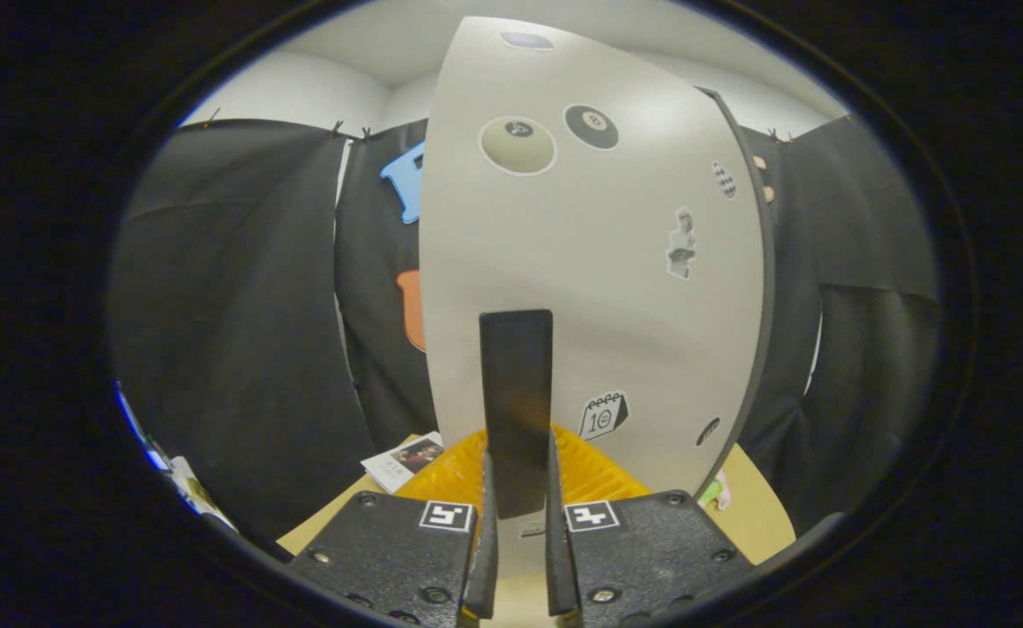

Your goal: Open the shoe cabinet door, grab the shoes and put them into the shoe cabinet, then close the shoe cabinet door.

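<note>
Working across from my left, I see a printed paper leaflet (406, 460) on the tan wooden tabletop (760, 515), then a ribbed yellow plastic piece (594, 471) just behind my gripper (518, 523). Its 2 fingers are narrow, pressed on the tall black handle (516, 401) of the pale grey sticker-covered shoe cabinet door (598, 262), which fills the space straight ahead. I judge a skewed pull could slide the pads off that slim handle, losing the door. My tool sits level, pointing squarely at the panel; no shoes visible
</note>
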